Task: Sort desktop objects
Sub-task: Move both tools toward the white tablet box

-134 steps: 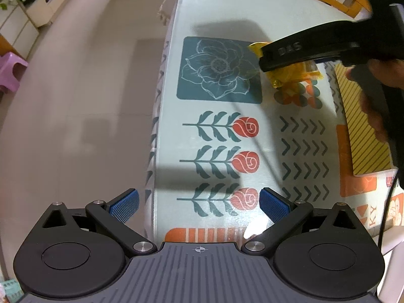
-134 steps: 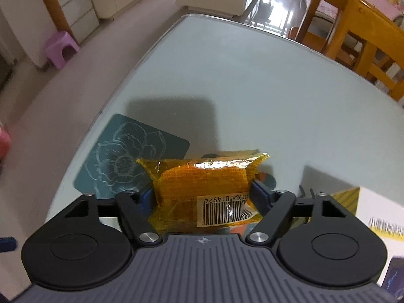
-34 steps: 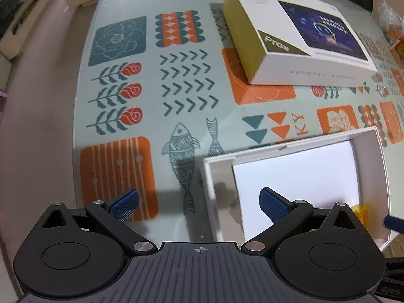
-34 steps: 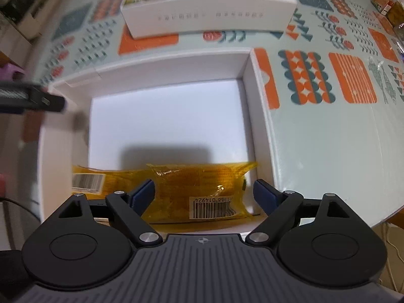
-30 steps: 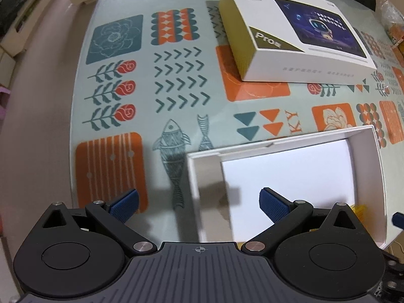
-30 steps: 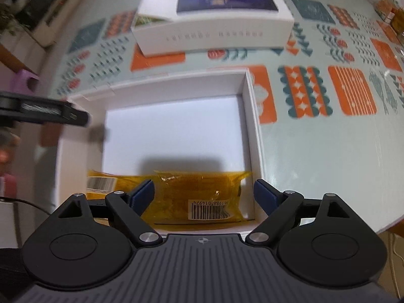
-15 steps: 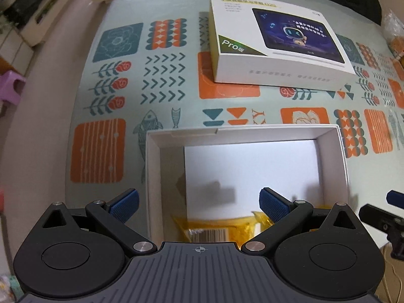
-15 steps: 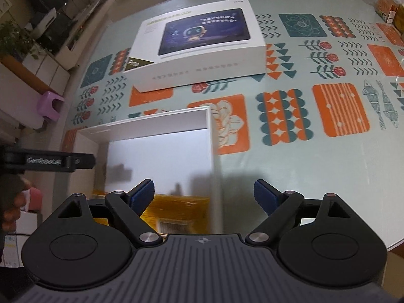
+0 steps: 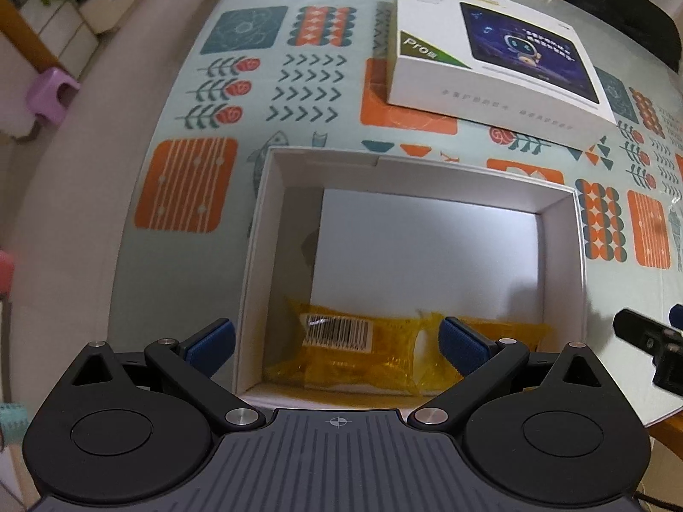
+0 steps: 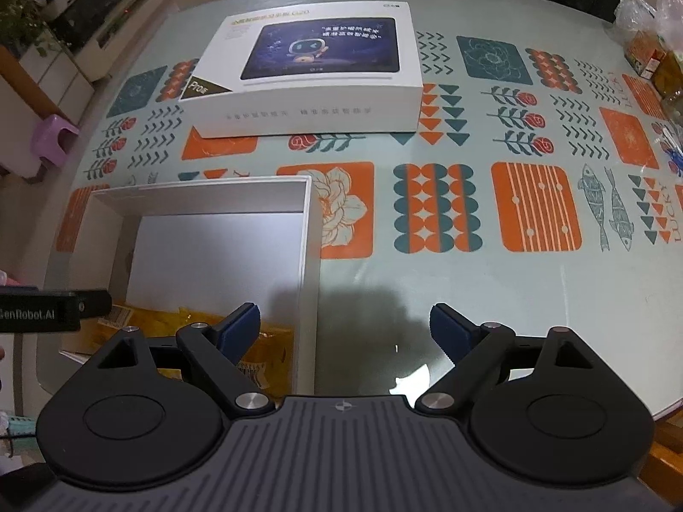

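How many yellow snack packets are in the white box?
2. One shiny yellow plastic packet with a barcode lies at the open white cardboard box's near-left corner; another yellow packet lies beside it, partly hidden.

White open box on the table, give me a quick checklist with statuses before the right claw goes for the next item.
1. Right claw empty and open: ok, nothing between its fingers.
2. Left claw empty and open: ok.
3. Two yellow snack packets lying inside the white open box: ok, side by side along the near wall.
4. Room left in the box: ok, the far part of its floor is bare.
5. Right claw clear of the box wall: ok, it hangs over the table beside the box.
6. Next item located: cannot tell; bagged goods sit at the table's far right edge, contents unclear.
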Motion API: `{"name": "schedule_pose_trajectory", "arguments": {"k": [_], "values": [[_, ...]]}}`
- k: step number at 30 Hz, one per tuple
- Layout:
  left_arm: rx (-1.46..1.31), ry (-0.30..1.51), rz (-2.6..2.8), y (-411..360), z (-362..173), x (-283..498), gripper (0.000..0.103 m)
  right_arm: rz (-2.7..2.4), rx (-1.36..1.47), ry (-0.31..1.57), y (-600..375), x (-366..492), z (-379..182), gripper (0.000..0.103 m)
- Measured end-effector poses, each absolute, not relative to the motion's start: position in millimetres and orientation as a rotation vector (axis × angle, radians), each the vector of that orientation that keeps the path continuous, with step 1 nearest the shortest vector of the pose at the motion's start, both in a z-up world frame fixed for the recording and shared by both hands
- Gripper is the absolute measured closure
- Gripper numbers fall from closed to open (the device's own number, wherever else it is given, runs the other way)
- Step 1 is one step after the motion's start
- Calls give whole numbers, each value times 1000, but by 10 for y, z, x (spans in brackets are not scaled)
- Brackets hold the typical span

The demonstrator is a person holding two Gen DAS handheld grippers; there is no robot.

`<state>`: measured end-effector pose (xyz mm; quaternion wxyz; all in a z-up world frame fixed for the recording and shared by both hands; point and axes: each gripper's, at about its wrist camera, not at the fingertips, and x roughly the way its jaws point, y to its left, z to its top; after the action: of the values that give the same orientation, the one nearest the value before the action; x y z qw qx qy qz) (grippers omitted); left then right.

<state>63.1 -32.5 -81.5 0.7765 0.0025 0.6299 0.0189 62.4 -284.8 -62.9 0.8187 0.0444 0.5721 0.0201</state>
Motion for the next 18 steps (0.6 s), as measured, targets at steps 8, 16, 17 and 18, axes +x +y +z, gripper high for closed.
{"name": "schedule_pose_trajectory", "arguments": {"k": [8, 16, 17, 18], "values": [[23, 1348, 32, -342, -749, 808, 0, 48, 100, 1181, -2917, 825, -550, 0], [77, 1307, -20, -428, -659, 1338, 0, 14, 48, 1108, -3035, 1273, -412, 0], [89, 1302, -25, -440, -654, 1417, 0, 16, 47, 1102, -3056, 1344, -410, 0], [101, 1297, -29, -452, -650, 1497, 0, 20, 46, 1096, -3080, 1426, -420, 0]]}}
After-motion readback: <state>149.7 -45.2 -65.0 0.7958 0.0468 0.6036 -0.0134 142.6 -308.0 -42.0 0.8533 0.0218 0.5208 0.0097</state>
